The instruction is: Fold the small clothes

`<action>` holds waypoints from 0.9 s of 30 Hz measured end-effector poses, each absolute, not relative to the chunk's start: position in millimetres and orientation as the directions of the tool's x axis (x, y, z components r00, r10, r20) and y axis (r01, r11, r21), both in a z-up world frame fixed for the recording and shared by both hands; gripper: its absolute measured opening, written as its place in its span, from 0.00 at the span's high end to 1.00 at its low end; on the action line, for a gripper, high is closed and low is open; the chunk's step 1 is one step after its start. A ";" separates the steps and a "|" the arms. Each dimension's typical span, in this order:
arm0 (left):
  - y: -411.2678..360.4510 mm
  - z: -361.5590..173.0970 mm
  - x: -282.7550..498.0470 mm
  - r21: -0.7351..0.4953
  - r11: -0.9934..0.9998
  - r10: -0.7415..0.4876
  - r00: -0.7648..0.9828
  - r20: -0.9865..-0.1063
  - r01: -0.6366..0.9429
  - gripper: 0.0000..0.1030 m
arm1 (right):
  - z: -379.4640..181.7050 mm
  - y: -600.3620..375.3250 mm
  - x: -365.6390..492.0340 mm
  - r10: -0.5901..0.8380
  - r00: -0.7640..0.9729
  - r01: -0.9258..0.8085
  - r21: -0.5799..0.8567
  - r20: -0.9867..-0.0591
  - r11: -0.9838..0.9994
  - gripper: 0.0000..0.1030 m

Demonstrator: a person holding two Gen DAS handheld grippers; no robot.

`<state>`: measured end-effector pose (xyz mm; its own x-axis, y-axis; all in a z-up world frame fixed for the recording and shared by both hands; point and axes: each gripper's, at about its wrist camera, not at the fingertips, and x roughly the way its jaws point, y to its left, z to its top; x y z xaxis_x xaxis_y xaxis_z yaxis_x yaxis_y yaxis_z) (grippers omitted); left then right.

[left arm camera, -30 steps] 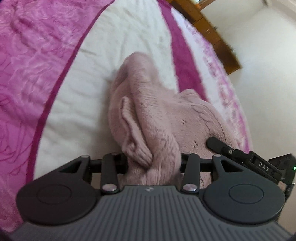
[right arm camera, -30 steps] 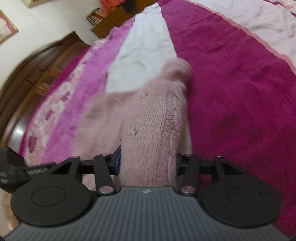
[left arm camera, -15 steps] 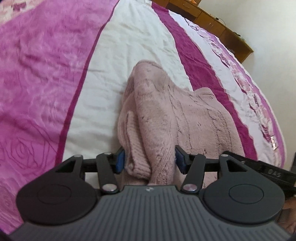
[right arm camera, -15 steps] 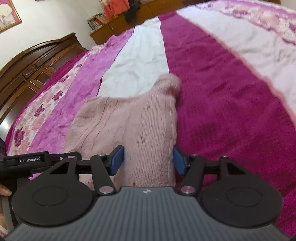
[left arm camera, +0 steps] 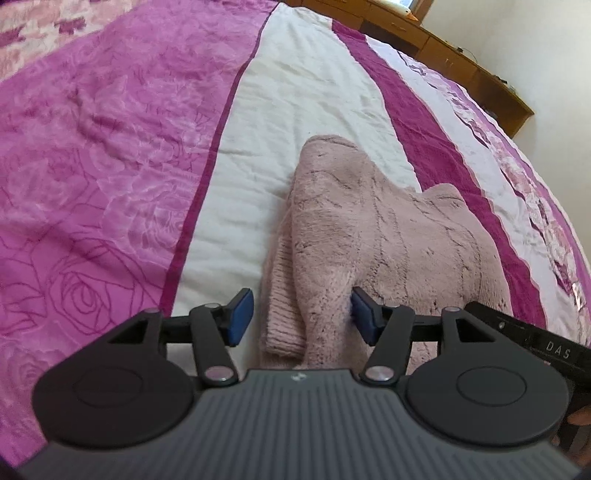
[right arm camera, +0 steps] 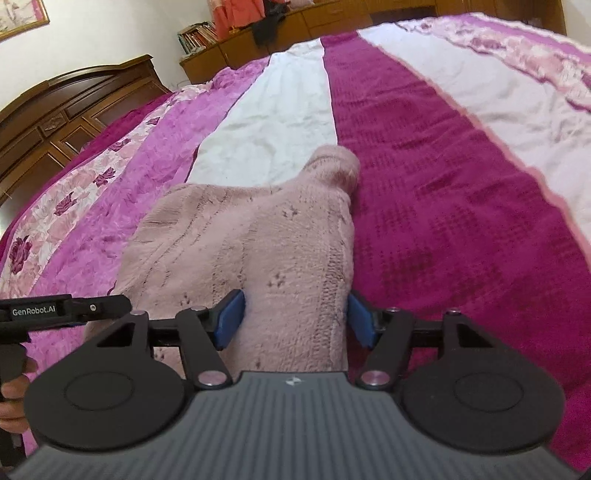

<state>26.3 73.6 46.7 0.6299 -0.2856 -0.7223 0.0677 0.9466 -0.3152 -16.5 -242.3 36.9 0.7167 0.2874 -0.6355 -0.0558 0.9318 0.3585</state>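
A fluffy pale pink knit sweater [left arm camera: 388,236] lies folded on the striped pink, white and magenta bedspread [left arm camera: 110,147]. My left gripper [left arm camera: 301,317] straddles its near left edge with the jaws opening. The left blue pad [left arm camera: 240,315] stands clear of the ribbed cuff and the right pad only brushes the fabric. In the right wrist view the sweater [right arm camera: 258,236] runs away from my right gripper [right arm camera: 295,319]. Those jaws are opening too, with the near right fold loose between the pads [right arm camera: 231,319].
A dark wooden headboard [right arm camera: 55,110] borders the bed on the left. A low wooden cabinet [left arm camera: 443,55] runs along the far wall, with books and clothes [right arm camera: 240,26] on it. A hand [right arm camera: 14,387] holds the left gripper's handle.
Both pairs of jaws have spread and let go of the sweater. The fabric, bunched and lifted before, now lies flatter on the bed. Both views have rolled and tilted.
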 end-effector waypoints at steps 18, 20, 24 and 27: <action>38.9 68.1 -42.2 -0.124 0.982 -0.184 0.623 -0.760 0.139 0.41 | 50.3 -225.1 -88.6 0.264 0.726 -0.074 0.309 -0.635 0.948 0.16; 34.9 64.1 -47.1 -0.107 0.985 -0.171 0.626 -0.761 0.139 0.40 | 45.0 -222.3 -92.4 0.265 0.716 -0.078 0.304 -0.646 0.950 0.16; 28.1 53.8 -53.7 -0.081 0.990 -0.134 0.623 -0.771 0.112 0.40 | 36.4 -215.7 -96.9 0.269 0.694 -0.094 0.286 -0.668 0.954 0.15; 23.5 46.8 -56.6 -0.090 0.991 -0.131 0.610 -0.781 0.097 0.40 | 31.3 -214.3 -97.4 0.271 0.683 -0.098 0.283 -0.678 0.954 0.15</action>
<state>-56.6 23.5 46.8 0.6101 -0.1308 -0.7815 0.0974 0.9912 -0.0898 -97.4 -214.3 31.3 0.6835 0.2713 -0.6777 -0.0983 0.9541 0.2828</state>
